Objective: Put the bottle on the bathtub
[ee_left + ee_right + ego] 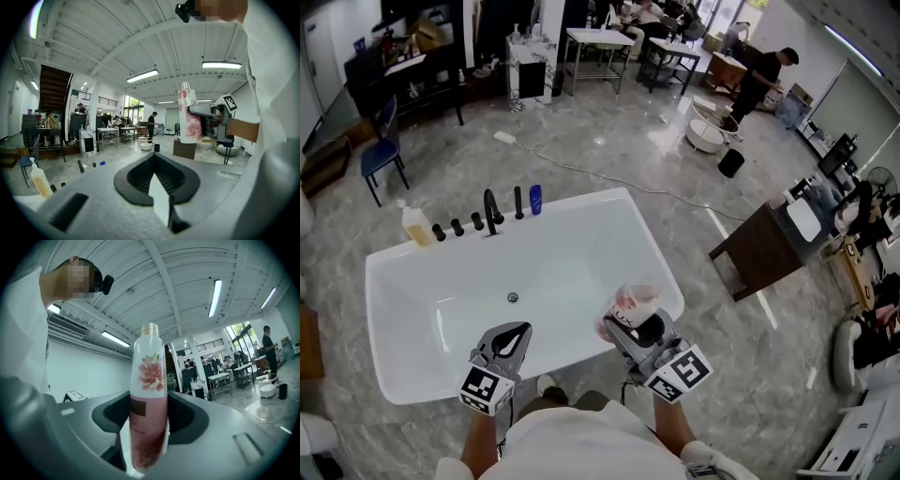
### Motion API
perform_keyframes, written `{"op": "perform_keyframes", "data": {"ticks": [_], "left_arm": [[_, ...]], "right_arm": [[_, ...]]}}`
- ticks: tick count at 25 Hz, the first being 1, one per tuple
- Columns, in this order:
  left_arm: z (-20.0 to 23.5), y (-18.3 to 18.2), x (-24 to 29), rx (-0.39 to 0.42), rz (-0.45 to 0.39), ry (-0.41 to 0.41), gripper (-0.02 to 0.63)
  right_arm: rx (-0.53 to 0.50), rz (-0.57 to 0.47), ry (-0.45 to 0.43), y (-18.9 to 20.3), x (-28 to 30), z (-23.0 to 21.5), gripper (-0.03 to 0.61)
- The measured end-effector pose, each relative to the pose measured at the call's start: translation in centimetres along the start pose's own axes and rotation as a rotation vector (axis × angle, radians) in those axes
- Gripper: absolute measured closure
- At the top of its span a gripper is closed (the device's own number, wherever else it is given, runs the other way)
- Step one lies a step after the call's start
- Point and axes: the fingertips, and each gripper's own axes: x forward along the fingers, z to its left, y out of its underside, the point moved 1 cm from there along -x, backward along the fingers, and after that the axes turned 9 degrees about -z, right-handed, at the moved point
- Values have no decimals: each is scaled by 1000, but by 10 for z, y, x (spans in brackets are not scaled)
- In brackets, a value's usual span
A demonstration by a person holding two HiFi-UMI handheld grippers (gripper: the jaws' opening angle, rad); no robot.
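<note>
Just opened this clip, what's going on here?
A person stands at a white bathtub with tongs in each hand. The right tongs are shut on a pink floral bottle, held upright above the tub's near right rim and not yet set down. The left tongs are shut and empty, near the tub's front edge.

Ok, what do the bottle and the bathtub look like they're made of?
The bottle looks like smooth plastic: opaque white top with a printed flower, pink lower part; glass can't be ruled out. The bathtub looks like glossy white acrylic or enamel, going by the soft reflections on its seamless curved walls.
</note>
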Motion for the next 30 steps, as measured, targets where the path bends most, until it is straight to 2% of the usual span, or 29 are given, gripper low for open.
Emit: {"op": "perform_keyframes", "data": {"ticks": [6, 16, 23, 30], "left_arm": [[24, -7, 49, 13, 1, -4, 617], [32, 11, 135, -9, 44, -75, 617], [56, 35, 175, -27, 68, -84, 617], [98, 73, 195, -74, 67, -75, 617]], "right_arm": [[-19, 10, -6, -2, 31, -49, 336], [-10, 76, -92, 14, 63, -147, 336], [-12, 112, -112, 45, 101, -194, 336], [-29, 151, -98, 99, 141, -214, 336]]}}
